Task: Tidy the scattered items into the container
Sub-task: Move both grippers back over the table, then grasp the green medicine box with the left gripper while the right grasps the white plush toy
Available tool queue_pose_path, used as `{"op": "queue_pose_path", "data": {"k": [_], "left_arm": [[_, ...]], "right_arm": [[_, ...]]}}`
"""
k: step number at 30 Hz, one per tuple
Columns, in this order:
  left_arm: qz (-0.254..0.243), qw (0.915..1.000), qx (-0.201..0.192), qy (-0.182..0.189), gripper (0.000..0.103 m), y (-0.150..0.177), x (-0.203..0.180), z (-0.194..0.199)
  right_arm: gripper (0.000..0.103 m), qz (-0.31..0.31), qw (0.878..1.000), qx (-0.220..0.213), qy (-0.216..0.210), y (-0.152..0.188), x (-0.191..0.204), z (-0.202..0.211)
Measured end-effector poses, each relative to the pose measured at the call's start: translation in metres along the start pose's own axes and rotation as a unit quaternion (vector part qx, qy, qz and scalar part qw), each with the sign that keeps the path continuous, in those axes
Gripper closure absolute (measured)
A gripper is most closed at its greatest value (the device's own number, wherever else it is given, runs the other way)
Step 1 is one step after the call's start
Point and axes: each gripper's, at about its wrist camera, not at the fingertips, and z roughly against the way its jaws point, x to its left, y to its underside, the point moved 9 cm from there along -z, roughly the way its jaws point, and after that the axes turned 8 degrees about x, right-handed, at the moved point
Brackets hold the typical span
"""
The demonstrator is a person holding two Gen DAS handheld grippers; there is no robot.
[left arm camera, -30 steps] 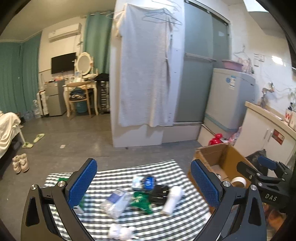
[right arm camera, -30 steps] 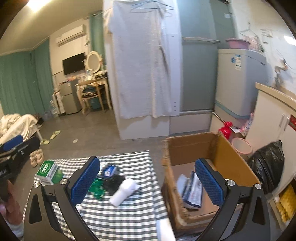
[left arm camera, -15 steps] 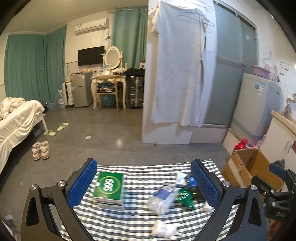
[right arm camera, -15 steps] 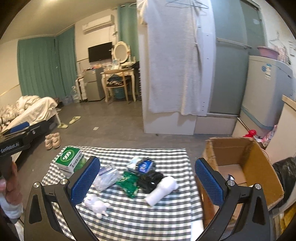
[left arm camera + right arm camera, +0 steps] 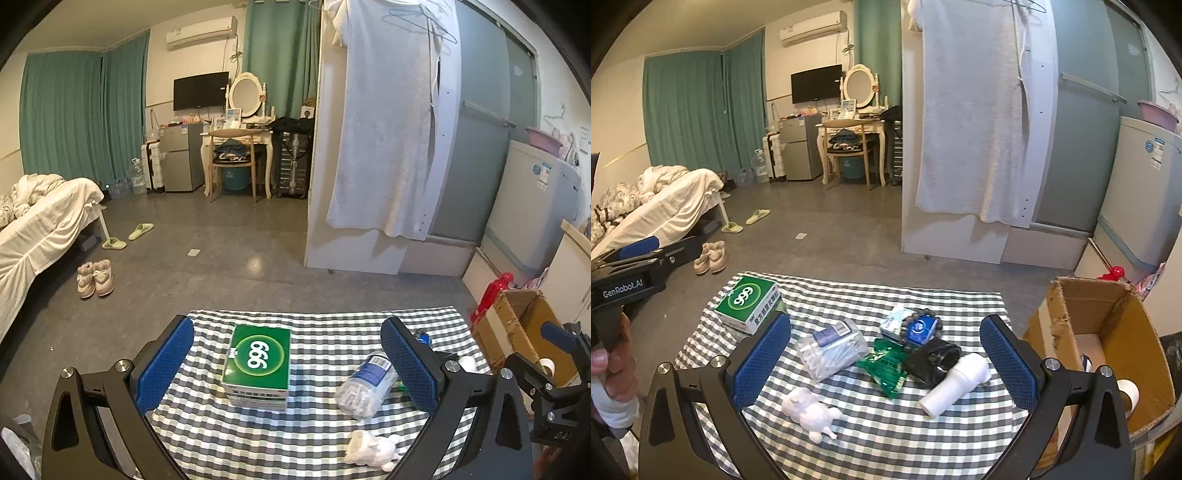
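Claws further left — green box centred

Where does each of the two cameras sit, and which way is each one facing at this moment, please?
Left wrist: rides the left gripper, open, facing the green box on the checked cloth; the right gripper shows at its right edge.
Right wrist: rides the right gripper, open, facing the cotton-swab tub and white tube; the left gripper and a hand show at left.
Shared: green box, tub, white figurine, cardboard box.
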Motion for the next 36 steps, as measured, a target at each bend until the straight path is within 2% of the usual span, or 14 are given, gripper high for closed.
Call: {"op": "queue_pose_path", "data": {"k": [7, 15, 23, 36], "left_arm": [[0.007, 0.9998, 0.019, -0.006, 0.000, 0.003, 0.013, -0.017], [0.002, 0.9979, 0.064, -0.004, 0.000, 0.019, 0.017, -0.050], [0.000, 0.9880, 0.154, 0.004, 0.000, 0.048, 0.017, -0.096], [-0.004, 0.9811, 0.193, 0.012, 0.000, 0.072, 0.017, -0.136]], "right_arm": [[0.000, 0.019, 0.999, 0.023, -0.016, 0.006, 0.016, -0.020], [0.000, 0.056, 0.994, 0.073, -0.051, 0.025, 0.037, -0.047], [0.000, 0.115, 0.972, 0.187, -0.087, 0.074, 0.065, -0.091], [0.000, 0.153, 0.950, 0.236, -0.132, 0.105, 0.084, -0.119]]}}
